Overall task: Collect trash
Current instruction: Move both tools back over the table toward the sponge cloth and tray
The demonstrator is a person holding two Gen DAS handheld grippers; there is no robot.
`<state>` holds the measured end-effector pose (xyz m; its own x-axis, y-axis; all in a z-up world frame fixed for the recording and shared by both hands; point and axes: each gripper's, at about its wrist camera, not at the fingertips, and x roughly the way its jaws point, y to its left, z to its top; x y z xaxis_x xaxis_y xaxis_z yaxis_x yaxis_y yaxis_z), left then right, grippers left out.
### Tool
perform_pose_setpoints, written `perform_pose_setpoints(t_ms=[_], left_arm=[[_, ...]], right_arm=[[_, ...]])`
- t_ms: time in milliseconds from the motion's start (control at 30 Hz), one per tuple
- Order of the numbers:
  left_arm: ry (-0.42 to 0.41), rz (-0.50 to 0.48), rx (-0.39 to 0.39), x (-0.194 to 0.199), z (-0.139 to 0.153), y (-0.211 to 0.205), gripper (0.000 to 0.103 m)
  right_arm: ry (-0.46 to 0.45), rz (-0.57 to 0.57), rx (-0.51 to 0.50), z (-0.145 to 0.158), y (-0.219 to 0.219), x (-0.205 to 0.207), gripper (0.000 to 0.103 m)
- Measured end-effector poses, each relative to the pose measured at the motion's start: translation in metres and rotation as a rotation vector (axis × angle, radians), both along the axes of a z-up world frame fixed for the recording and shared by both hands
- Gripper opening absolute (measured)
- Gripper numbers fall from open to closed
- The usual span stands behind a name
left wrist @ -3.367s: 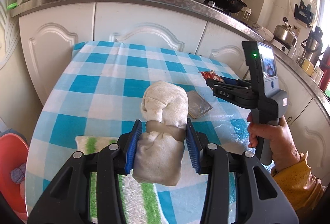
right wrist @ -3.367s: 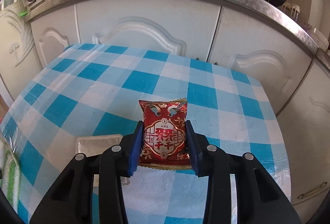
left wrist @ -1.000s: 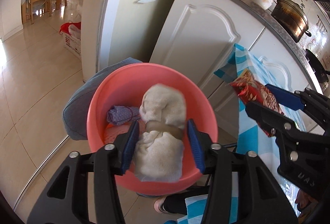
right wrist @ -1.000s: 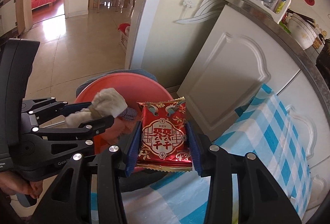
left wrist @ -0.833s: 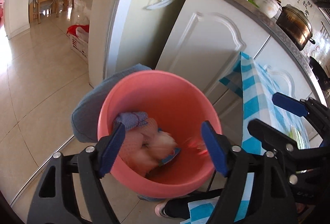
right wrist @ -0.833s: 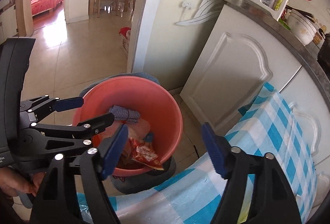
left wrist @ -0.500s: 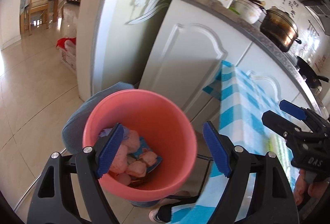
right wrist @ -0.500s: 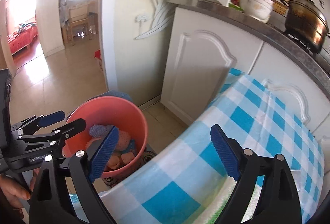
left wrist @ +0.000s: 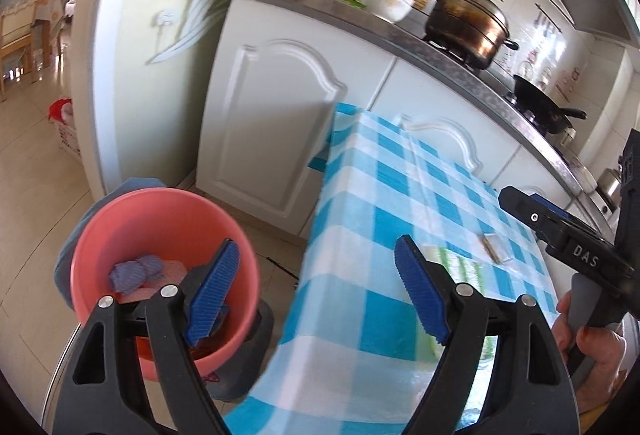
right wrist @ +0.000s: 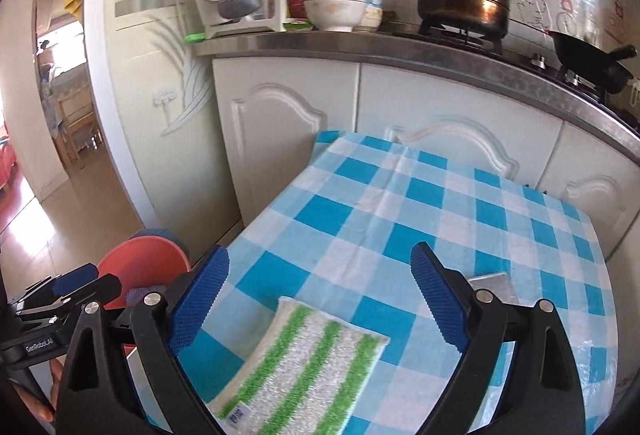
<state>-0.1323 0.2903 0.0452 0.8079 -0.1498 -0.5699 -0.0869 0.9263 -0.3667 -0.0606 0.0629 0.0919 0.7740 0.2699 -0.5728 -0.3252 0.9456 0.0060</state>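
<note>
Blue-padded jaws wide apart, left gripper point(left wrist: 316, 291) beside pink bin point(left wrist: 120, 219).

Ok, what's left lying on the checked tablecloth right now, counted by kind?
Green-striped cloth: 1
Flat silvery packet: 1
Total: 2
Both grippers, left and right, are open and empty.

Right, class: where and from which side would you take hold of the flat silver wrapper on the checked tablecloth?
Take the wrapper by its near edge, coming in low from the person's side. It lies flat on the tablecloth, so a top-down pinch likely finds nothing; jaws must straddle an edge.
</note>
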Motion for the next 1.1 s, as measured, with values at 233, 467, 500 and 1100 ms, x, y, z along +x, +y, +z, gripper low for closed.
perform_pose_setpoints(t_ms=[233,467,500,1100], left_arm=[[0.0,-0.082,0.027,0.005,0.009,-0.04,0.081],[0.004,-0.151,0.062,0.008,0.015,-0.081,0.081],[0.004,-0.158,0.068,0.009,0.016,-0.085,0.081],[0.026,-0.277,0.163,0.017,0.021,-0.164,0.082]], right_arm=[[0.003,-0.105,0.056,-0.004,-0.054,0.004,0.092],[0.007,-0.173,0.104,-0.009,-0.097,0.005,0.092],[0.007,-0.181,0.109,-0.009,-0.102,0.005,0.092],[-0.004,-0.278,0.176,-0.017,-0.173,0.008,0.092]])
